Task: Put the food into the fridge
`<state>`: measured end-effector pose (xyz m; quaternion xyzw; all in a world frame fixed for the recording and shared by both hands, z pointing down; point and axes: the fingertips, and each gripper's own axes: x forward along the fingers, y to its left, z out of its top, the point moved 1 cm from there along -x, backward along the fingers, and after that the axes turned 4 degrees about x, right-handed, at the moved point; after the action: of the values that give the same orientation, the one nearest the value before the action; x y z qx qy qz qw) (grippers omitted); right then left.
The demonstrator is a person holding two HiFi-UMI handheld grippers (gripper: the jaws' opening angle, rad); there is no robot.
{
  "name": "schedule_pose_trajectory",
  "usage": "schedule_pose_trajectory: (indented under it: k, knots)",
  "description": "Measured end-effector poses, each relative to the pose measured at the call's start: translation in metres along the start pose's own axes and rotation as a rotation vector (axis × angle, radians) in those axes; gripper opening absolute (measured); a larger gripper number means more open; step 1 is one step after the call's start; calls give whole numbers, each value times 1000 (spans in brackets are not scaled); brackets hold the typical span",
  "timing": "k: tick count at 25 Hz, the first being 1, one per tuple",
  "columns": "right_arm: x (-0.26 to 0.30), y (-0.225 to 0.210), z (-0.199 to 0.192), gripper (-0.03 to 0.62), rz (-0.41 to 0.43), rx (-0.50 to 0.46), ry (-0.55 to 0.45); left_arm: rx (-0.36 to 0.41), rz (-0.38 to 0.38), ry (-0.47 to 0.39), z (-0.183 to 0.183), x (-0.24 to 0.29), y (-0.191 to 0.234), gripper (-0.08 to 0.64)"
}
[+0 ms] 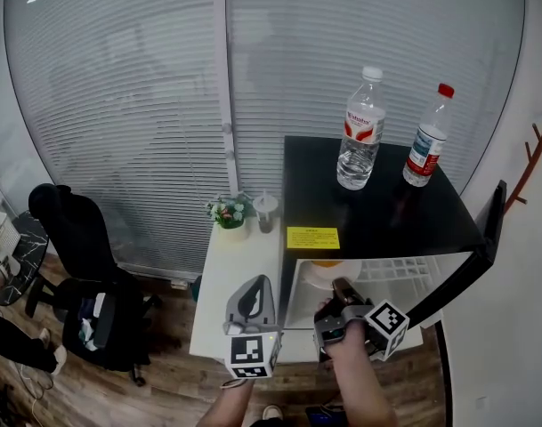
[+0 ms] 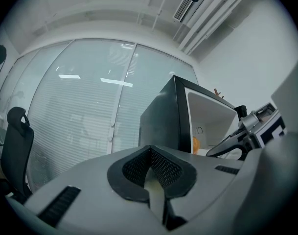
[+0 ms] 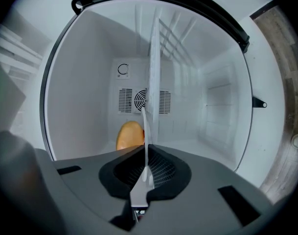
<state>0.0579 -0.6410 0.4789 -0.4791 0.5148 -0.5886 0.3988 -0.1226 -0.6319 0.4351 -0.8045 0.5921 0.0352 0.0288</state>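
While an office chair stands on the floor at far left, the white tabletop beside it carries a potted plant and a small cup at its far edge. The left gripper hangs over the tabletop's near right corner, fingers pressed together on nothing.

Right of it is the black fridge, its door standing open on the right. The orange-brown food lies inside by the left wall. The right gripper is at the opening, fingers together, a thin white line along their seam in line with the wire shelf.

Two water bottles stand on the fridge top: a white-capped bottle mid-top and a red-capped bottle toward the far right corner.

Only the right gripper view shows the fan grille on the back wall.
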Motion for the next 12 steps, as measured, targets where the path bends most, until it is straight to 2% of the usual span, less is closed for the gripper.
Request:
schedule_pose_trajectory:
  k: [12]
  knots:
    - [-1, 3, 0, 38, 34, -12, -2, -4, -4, -3, 2, 0, -2, 26]
